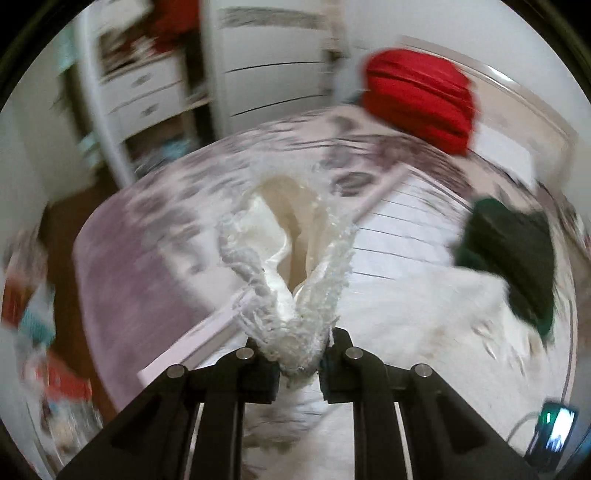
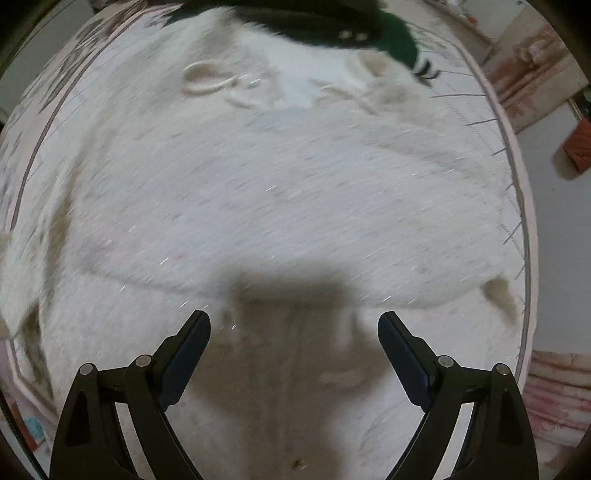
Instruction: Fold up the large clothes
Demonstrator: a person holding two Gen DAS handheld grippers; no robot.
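Observation:
A large white fluffy garment (image 2: 280,206) lies spread over the bed. My left gripper (image 1: 297,363) is shut on a bunched edge of the white garment (image 1: 291,295) and holds it lifted, so its cream lining (image 1: 284,206) gapes open above the fingers. My right gripper (image 2: 293,339) is open and empty, hovering just above the garment's flat middle, its shadow on the fabric. Both views are motion-blurred.
A dark green garment (image 1: 513,258) lies at the bed's right and shows at the top of the right wrist view (image 2: 369,26). A red cushion (image 1: 421,96) sits at the far side. The patterned bedspread (image 1: 147,236) hangs left; white drawers (image 1: 147,92) stand beyond. A phone (image 1: 554,428) lies lower right.

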